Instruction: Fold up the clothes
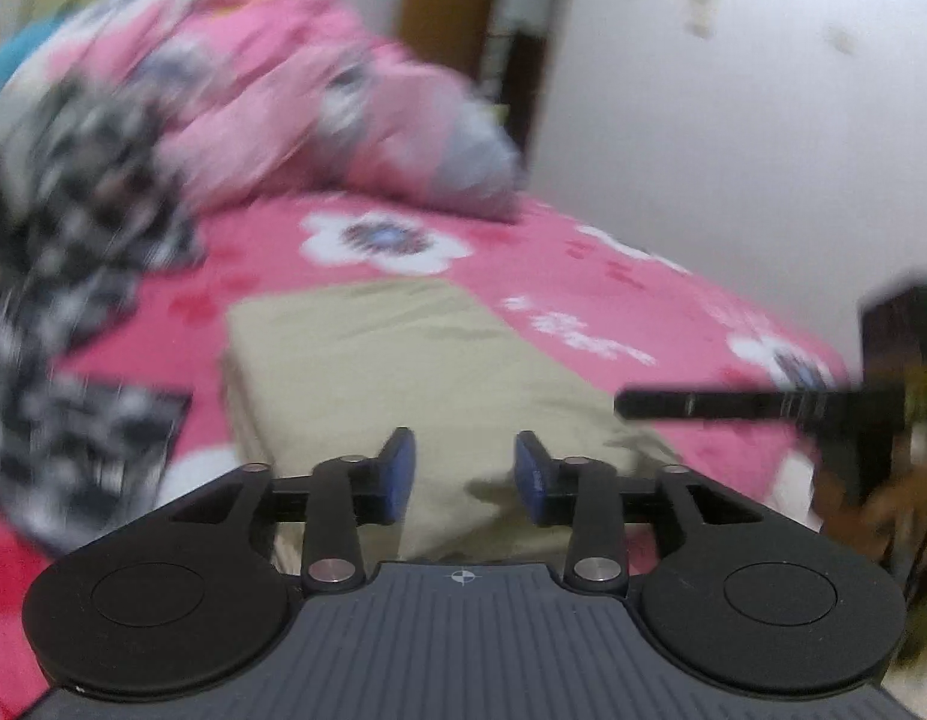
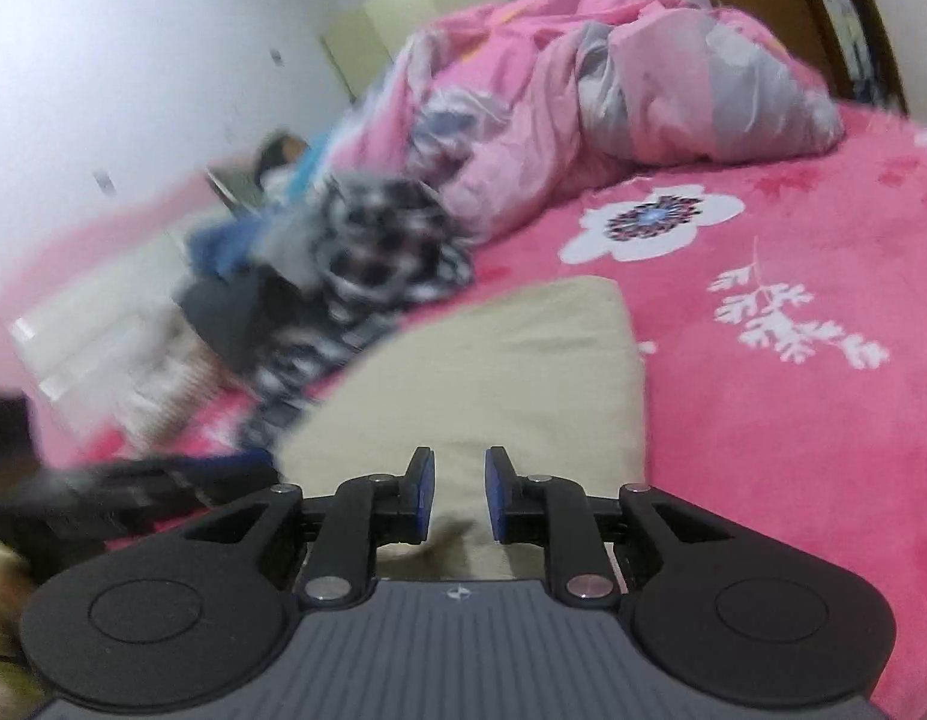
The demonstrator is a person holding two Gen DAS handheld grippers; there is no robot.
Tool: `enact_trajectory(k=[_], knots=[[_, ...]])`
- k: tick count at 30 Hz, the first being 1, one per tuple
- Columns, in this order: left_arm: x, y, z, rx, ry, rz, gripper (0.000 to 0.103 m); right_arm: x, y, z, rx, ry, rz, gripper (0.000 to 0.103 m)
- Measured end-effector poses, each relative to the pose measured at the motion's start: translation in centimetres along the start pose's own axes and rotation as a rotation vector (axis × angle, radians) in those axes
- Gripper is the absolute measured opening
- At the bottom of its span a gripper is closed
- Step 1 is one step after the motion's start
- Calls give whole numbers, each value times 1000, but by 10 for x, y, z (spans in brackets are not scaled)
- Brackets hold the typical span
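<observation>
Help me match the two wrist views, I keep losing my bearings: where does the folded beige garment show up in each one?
Left wrist view: the folded beige garment fills the lower middle, just ahead of the open left claw.
Right wrist view: it lies at lower centre, ahead of the open right claw.
Shared landmark: the white flower print on the pink bedspread, beyond the garment.

A folded rectangular beige cloth garment [image 2: 493, 372] lay on the pink flower-printed bed [image 2: 793, 420], near its front edge. To its left sprawled a crumpled black-and-white checked garment [image 2: 379, 258]. Behind both, a bunched pink-and-grey quilt [image 2: 613, 84] was heaped toward the wall. The left tool [image 1: 465, 474] and the right tool [image 2: 459, 495] hung just before the folded garment, left of one another accordingly.
</observation>
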State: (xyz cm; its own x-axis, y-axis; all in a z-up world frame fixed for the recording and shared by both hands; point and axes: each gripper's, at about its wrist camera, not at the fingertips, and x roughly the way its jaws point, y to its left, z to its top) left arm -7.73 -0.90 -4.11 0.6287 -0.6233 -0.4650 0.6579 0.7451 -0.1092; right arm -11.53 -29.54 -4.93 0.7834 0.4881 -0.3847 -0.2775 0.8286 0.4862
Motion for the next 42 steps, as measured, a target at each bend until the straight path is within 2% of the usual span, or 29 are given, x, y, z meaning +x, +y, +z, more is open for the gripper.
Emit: enact_trajectory(k=[3,4,6,8,11,14,16,17,19,21,23,26,32,35,39,42], knots=[[8,-20,-6,170,43,22,46,-9,-11,-8,126,77,180,22],[13,-24,-8,207,56,39,46,-9,-12,-15,140,111,204,23],[22,-30,-12,262,80,75,46,-1,-9,-30,132,178,176,24],[28,-30,-10,274,88,92,46,12,-10,-42,145,224,129,25],[30,-30,-5,286,90,103,45,22,-13,-49,182,204,114,24],[34,-35,-7,349,103,120,45,23,-12,-46,183,151,126,23],[38,-38,-10,388,113,131,42,19,-11,-46,176,116,136,22],[39,-39,-10,395,113,132,35,17,-11,-46,175,102,138,20],[40,-38,-8,390,108,131,20,17,-9,-45,161,82,140,18],[39,-34,-1,336,98,125,12,19,-5,-44,136,71,139,17],[37,-29,4,285,85,113,9,21,0,-42,111,59,138,17],[33,-24,10,228,65,96,7,24,6,-40,74,42,137,16],[28,-22,13,180,45,79,6,30,19,-36,-2,7,134,16],[27,-22,13,172,37,78,6,37,31,-38,-92,-28,88,7],[25,-20,14,169,33,75,6,46,47,-41,-213,-74,27,9],[21,-18,12,164,23,64,6,56,61,-48,-305,-50,35,9]])
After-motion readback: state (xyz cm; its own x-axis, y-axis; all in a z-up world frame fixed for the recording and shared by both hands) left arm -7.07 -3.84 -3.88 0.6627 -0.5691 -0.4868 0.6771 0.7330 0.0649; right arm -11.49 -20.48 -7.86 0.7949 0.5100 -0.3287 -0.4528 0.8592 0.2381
